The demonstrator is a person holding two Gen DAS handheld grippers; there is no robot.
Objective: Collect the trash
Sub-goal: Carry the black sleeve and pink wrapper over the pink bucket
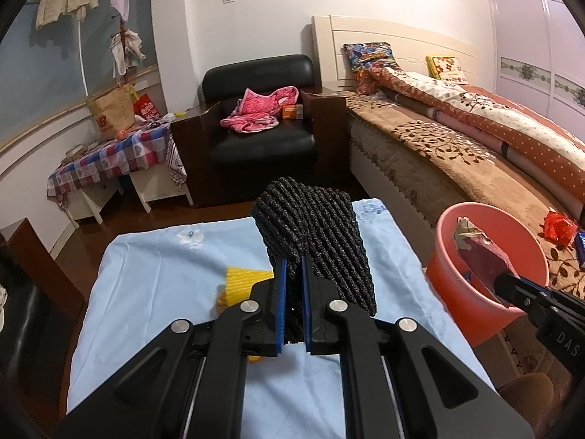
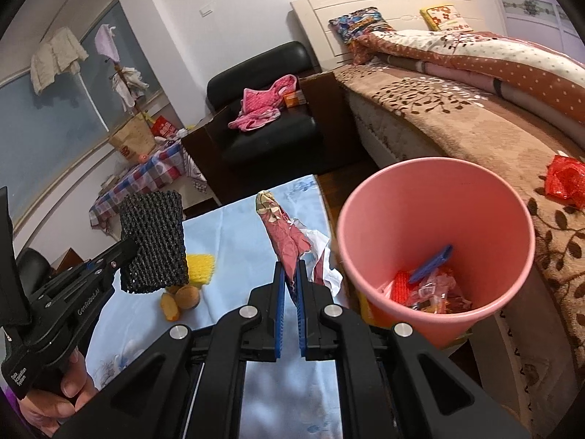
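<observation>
My left gripper [image 1: 292, 274] clamped on black foam net [image 1: 314, 234], my right gripper [image 2: 289, 278] clamped on crumpled wrapper [image 2: 283, 241], pink bin [image 2: 431, 197] just beside it, yellow net [image 2: 200, 262] on counter [image 2: 226, 226].

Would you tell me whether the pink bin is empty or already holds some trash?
It already holds some: the pink bin has red and clear wrappers and a blue piece at its bottom.

I am in a home bedroom: a cream wooden bed [image 1: 365, 36] with a brown leaf-patterned cover, a black leather armchair [image 1: 259, 131], and clothes on a wooden coat stand [image 1: 122, 40].
</observation>
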